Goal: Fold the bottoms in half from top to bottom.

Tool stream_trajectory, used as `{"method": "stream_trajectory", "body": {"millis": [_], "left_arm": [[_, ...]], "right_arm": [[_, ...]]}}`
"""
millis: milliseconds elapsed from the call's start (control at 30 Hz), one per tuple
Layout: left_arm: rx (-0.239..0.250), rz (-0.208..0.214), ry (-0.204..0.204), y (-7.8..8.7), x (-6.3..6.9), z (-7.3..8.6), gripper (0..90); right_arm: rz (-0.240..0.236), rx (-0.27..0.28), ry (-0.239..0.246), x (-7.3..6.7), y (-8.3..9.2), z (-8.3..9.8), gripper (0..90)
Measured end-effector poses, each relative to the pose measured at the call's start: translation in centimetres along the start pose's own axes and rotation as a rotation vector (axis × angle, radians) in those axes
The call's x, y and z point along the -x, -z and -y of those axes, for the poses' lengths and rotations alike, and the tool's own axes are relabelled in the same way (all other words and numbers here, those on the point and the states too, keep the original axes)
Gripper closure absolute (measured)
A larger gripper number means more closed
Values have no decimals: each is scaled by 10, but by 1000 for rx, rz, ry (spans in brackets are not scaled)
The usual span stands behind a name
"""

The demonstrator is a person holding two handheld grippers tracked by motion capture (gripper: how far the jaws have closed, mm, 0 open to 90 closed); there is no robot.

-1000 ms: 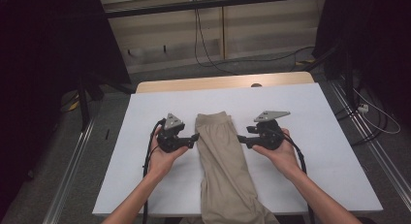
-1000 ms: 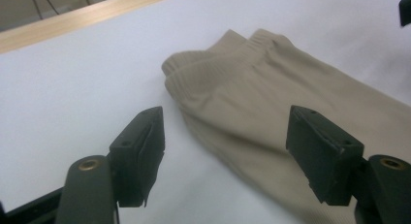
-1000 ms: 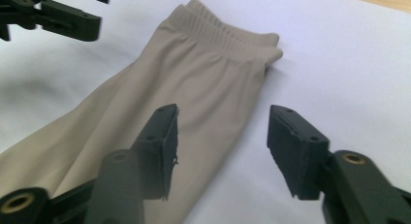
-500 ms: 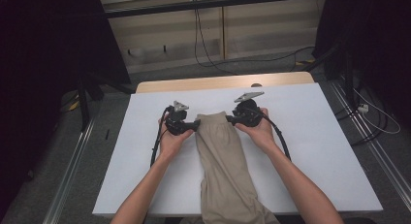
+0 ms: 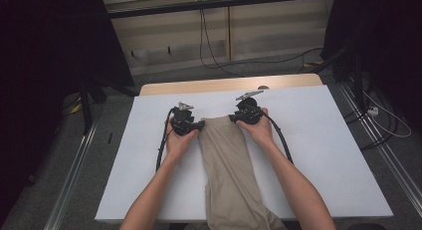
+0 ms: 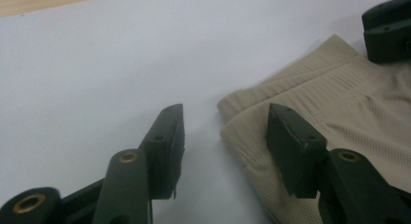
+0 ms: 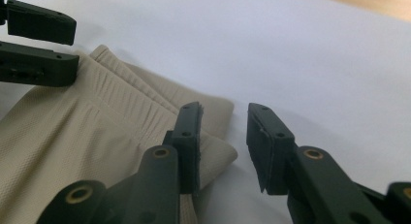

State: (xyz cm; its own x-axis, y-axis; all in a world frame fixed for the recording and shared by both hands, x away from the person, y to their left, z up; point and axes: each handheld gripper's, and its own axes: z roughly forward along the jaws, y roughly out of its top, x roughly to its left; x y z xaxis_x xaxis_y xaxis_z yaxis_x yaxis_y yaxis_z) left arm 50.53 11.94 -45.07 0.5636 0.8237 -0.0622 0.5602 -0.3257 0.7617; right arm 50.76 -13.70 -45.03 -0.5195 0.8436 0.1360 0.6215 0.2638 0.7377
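- We have the folded beige knit garment (image 5: 231,175) lying lengthwise down the middle of the white-covered table (image 5: 323,155), its ribbed waistband end farthest from us and its lower end hanging over the near table edge.
- Our left gripper (image 6: 225,136) sits at the waistband's left corner; its jaws have just been closing, yet they stand apart, one on the bare table surface, the other over the cloth, with the fabric edge between them and not pinched.
- Our right gripper (image 7: 223,136) mirrors this at the right corner: its jaws have just been closing too, a narrow gap remains, and the corner lies beside the inner jaw rather than squeezed.
- To grip well, we slide each lower jaw under every layer of the fold, since the corners show stacked edges and catching only the top one would let the pile split.
- We close both sides evenly, so the waistband lifts level.
- From the high view we cannot quite tell how deep the jaws reach, so we seat them further before squeezing.
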Motion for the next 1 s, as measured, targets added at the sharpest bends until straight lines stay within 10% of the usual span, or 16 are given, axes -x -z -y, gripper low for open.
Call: {"method": "stream_trajectory", "body": {"millis": [333,633,1000], "left_arm": [[-5,9,4,-2,-3,0,542],[10,21,26,0,-3,-2,555],[29,71,28,6,-8,0,498]], "right_arm": [[-10,-41,33,-10,4,-1,607],[19,6,40,-11,2,-5,868],[21,15,62,-3,-15,-11,879]]}}
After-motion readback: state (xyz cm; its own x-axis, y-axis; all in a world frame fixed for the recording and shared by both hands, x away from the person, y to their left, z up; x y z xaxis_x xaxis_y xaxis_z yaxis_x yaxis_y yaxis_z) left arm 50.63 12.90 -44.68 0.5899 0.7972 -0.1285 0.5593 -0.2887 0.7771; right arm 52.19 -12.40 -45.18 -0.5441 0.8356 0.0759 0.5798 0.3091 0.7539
